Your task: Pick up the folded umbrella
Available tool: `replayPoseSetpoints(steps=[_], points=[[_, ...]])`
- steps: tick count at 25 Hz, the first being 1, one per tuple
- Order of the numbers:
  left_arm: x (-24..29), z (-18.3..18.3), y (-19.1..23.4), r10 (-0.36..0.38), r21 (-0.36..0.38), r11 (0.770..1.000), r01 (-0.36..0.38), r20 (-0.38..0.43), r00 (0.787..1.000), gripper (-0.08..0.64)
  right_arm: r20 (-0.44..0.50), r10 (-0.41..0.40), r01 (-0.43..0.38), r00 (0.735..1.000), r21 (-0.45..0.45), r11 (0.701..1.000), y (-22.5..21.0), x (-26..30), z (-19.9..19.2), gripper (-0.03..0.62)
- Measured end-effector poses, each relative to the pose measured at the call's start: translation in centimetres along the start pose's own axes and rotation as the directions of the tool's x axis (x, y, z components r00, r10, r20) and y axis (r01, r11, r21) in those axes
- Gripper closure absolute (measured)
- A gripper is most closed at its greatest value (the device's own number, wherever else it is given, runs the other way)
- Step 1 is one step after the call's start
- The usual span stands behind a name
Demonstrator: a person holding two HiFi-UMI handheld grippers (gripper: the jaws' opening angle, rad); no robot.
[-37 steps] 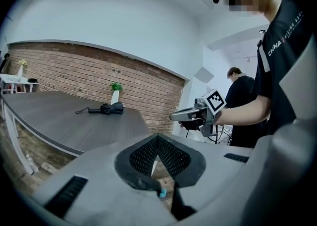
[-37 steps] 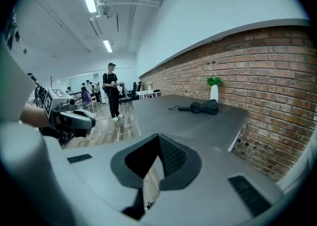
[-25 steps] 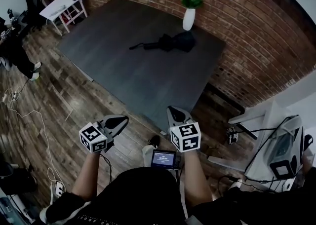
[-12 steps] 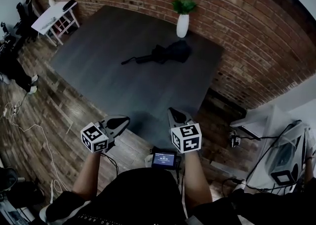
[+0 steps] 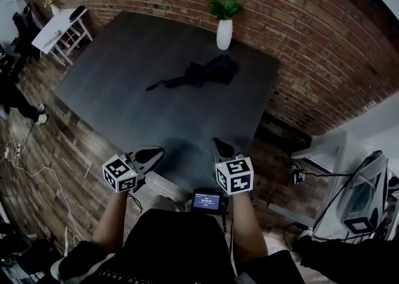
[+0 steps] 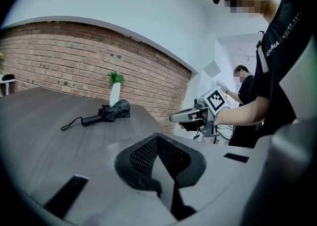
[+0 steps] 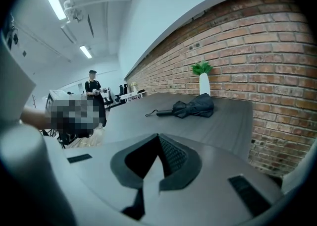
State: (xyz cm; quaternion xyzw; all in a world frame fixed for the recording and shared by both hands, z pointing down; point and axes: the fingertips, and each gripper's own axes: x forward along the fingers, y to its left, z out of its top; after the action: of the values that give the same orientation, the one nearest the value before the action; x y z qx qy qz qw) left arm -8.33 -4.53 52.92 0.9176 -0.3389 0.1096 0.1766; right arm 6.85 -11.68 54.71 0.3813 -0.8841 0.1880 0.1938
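A black folded umbrella (image 5: 201, 73) lies on the far half of a large dark grey platform (image 5: 137, 102), its handle and wrist strap pointing left. It also shows in the left gripper view as the umbrella (image 6: 105, 113) and in the right gripper view as the umbrella (image 7: 192, 107), far ahead of both. My left gripper (image 5: 154, 153) and right gripper (image 5: 220, 147) hover at the platform's near edge, both shut with nothing between the jaws. The right gripper (image 6: 174, 117) appears in the left gripper view too.
A white vase with a green plant (image 5: 224, 26) stands just behind the umbrella against the brick wall (image 5: 312, 46). A white table (image 5: 59, 24) sits at far left on the wood floor. Cables (image 5: 25, 158) trail at left; equipment (image 5: 358, 195) stands at right. Other people (image 7: 94, 91) stand in the background.
Both grippers and the head have moved forward toward the platform; the umbrella and platform sit lower and nearer in the head view. Both jaws stayed shut.
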Motion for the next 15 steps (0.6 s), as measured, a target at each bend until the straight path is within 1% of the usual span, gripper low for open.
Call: replayPoseSetpoints(steps=[3, 8, 15], points=[[0.7, 0.4, 0.7, -0.026, 0.007, 1.0, 0.026, -0.005, 1.0, 0.557, -0.001, -0.027, 0.027, 1.0, 0.012, 1.0, -0.7, 0.1, 0.1, 0.586], [2.0, 0.9, 2.5, -0.101, 0.024, 0.995, 0.101, -0.018, 0.995, 0.557, 0.005, -0.103, 0.102, 0.995, 0.047, 0.994, -1.6, 0.3, 0.4, 0.586], [2.8, 2.5, 7.0, -0.214, 0.058, 0.975, 0.216, -0.04, 0.976, 0.557, 0.022, -0.228, 0.224, 0.973, 0.104, 0.969, -1.8, 1.9, 2.1, 0.586]])
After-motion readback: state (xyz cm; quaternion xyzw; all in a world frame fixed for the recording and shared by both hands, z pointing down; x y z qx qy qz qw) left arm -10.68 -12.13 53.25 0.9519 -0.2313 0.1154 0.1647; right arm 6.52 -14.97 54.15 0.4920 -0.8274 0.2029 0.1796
